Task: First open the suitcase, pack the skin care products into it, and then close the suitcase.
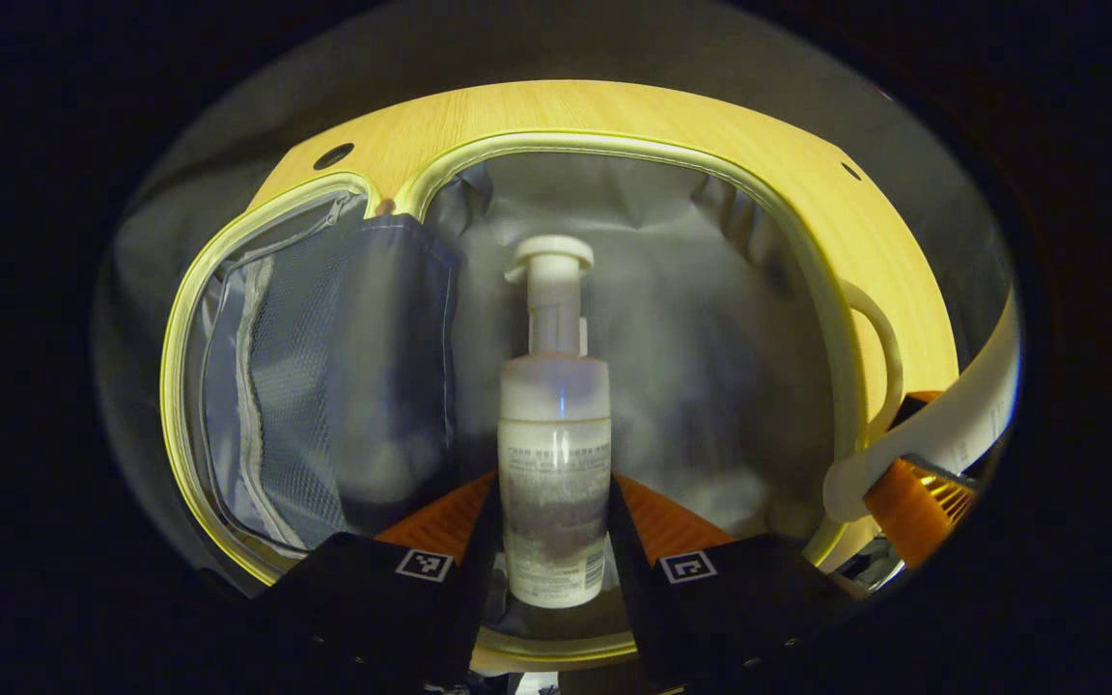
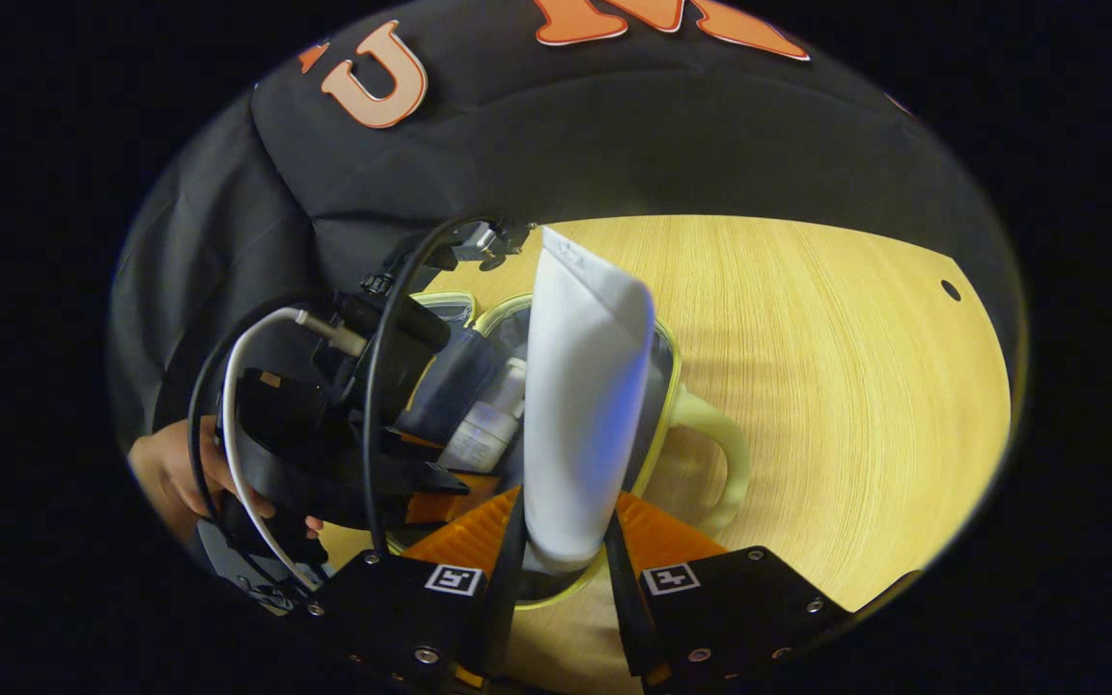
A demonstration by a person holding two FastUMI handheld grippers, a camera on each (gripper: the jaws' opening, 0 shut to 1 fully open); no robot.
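Two hand-held grippers: both loaded, each clamping one product between its fingers.
Left hand-held gripper (image 1: pixel 556 555): closed on a translucent white pump bottle (image 1: pixel 554 463), long axis pointing straight ahead, over the grey-lined open half of the yellow-rimmed suitcase (image 1: pixel 812 280).
Right hand-held gripper (image 2: pixel 561 565): closed on a white squeeze tube (image 2: pixel 580 405), crimped end forward, above the suitcase's near rim.
Nearer hand: judging by the views, the left, already inside the rim.
Room: mesh zip pocket (image 1: pixel 305 386) to the left; bare lining ahead; wooden table (image 2: pixel 855 386) open to the right.
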